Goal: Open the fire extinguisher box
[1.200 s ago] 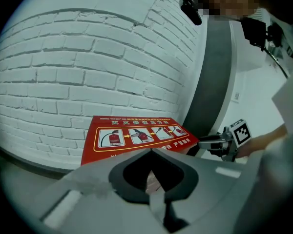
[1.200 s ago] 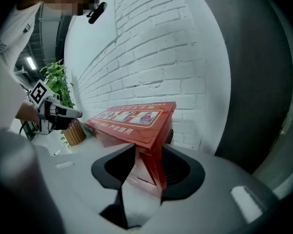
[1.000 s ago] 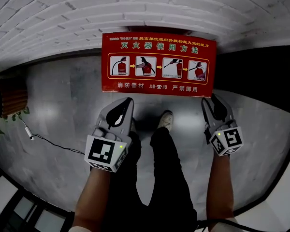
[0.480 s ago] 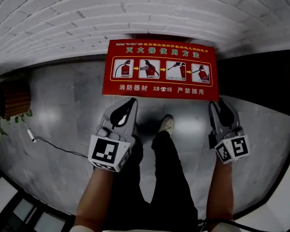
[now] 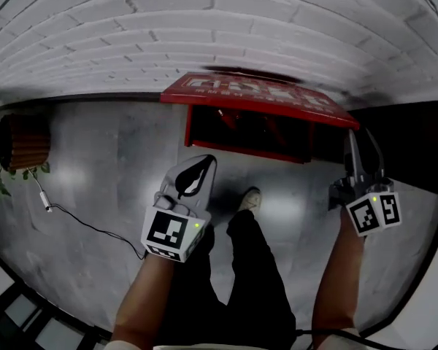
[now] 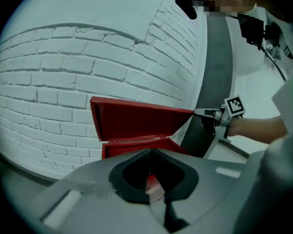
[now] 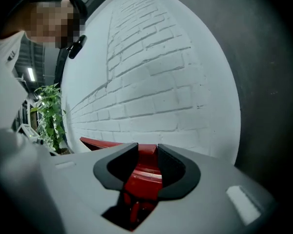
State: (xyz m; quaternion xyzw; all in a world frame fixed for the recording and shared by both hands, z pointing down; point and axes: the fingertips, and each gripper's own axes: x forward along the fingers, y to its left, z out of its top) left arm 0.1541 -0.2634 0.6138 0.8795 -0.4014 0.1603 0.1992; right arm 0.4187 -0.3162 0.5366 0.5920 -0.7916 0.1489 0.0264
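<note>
Fire extinguisher box (image 5: 233, 133): lid (image 5: 263, 97) raised. Right gripper (image 5: 355, 143): jaws clamped on lid's right corner. Left gripper (image 5: 206, 160): jaws together, empty, apart from box.

Dim, even light; strong fisheye distortion, dark corners, blurred foreground.

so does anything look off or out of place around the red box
Nothing damaged or spilled. The box lid stands partly raised, pinched at its right corner by the right tool. Only a loose cable trails over the floor at left.
</note>
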